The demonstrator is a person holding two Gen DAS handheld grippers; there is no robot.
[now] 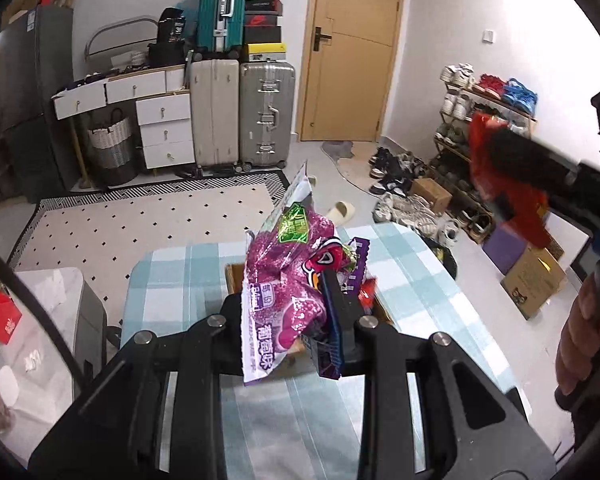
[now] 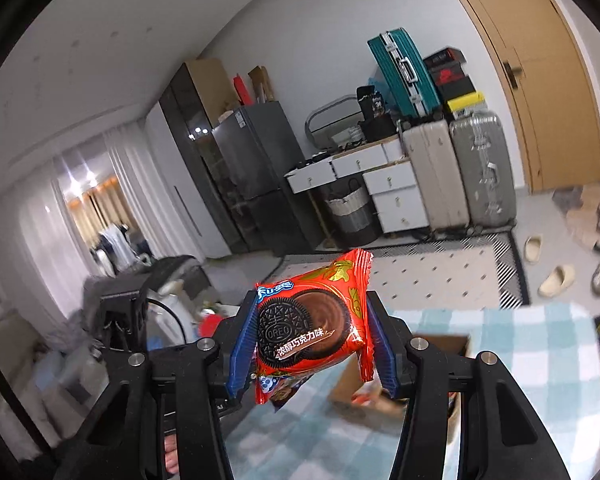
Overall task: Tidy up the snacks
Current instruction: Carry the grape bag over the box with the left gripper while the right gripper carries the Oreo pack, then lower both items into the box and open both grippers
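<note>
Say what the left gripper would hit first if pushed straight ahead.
Probably the cardboard box on the checked table, just beyond the purple snack bag the left gripper holds; depth is unclear.

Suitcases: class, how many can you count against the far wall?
3. A teal suitcase stands on top of a beige suitcase, and a silver suitcase stands beside the beige one. Others may be hidden behind.

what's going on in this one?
A person is sorting snacks with two handheld claws. The left claw is shut on a purple glittery snack bag, held above an open cardboard box on the blue-and-white checked tablecloth. The right claw is shut on a red Oreo cookie packet, raised in the air.
</note>
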